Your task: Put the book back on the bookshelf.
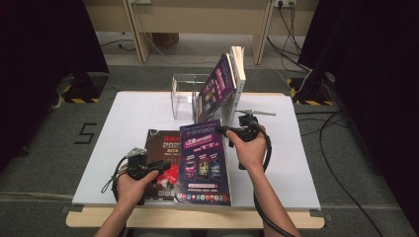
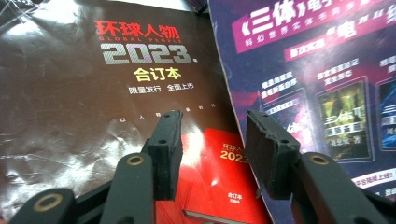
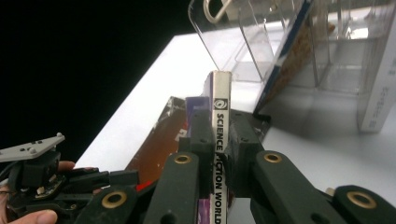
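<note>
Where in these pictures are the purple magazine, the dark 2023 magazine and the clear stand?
purple magazine (image 1: 203,163), high view, middle of its front cover.
dark 2023 magazine (image 2: 93,107), left gripper view, bare dark cover beside the title.
clear stand (image 1: 182,98), high view, its front wall.

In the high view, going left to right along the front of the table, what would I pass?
Left gripper → dark magazine → purple magazine → right gripper, its fingers clamped on the purple magazine's spine edge.
</note>
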Motion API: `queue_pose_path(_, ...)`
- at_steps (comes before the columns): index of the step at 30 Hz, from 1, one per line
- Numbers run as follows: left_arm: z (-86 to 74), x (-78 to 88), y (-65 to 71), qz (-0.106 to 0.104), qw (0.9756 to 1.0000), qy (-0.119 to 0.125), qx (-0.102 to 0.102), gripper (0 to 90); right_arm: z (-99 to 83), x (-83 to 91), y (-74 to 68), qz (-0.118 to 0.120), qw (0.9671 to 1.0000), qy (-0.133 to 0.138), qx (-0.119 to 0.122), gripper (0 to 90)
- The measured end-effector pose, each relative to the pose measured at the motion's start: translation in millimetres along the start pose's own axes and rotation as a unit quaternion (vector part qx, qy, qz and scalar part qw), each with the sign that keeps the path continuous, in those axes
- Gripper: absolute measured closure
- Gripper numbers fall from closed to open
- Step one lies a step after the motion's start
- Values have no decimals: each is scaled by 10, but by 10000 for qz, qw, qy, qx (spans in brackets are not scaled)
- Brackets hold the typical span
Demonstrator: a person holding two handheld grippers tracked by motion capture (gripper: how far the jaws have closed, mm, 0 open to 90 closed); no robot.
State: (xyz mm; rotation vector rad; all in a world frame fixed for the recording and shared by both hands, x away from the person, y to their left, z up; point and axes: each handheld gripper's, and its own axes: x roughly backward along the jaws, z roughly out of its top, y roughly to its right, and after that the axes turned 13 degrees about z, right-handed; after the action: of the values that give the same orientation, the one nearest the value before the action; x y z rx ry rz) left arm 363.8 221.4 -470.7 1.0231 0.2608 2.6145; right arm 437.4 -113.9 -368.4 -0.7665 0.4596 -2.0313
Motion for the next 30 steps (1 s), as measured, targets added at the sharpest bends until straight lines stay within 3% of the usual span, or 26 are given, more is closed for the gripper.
queue_pose_path(18,7,10,-21,46,9999,91,71,539,263,245,-207,16,9961,780,411,832)
queue_pose_path(30,1,9,-40,65,9999,75,44,539,384,288,-262,16,9923,1086,603,833)
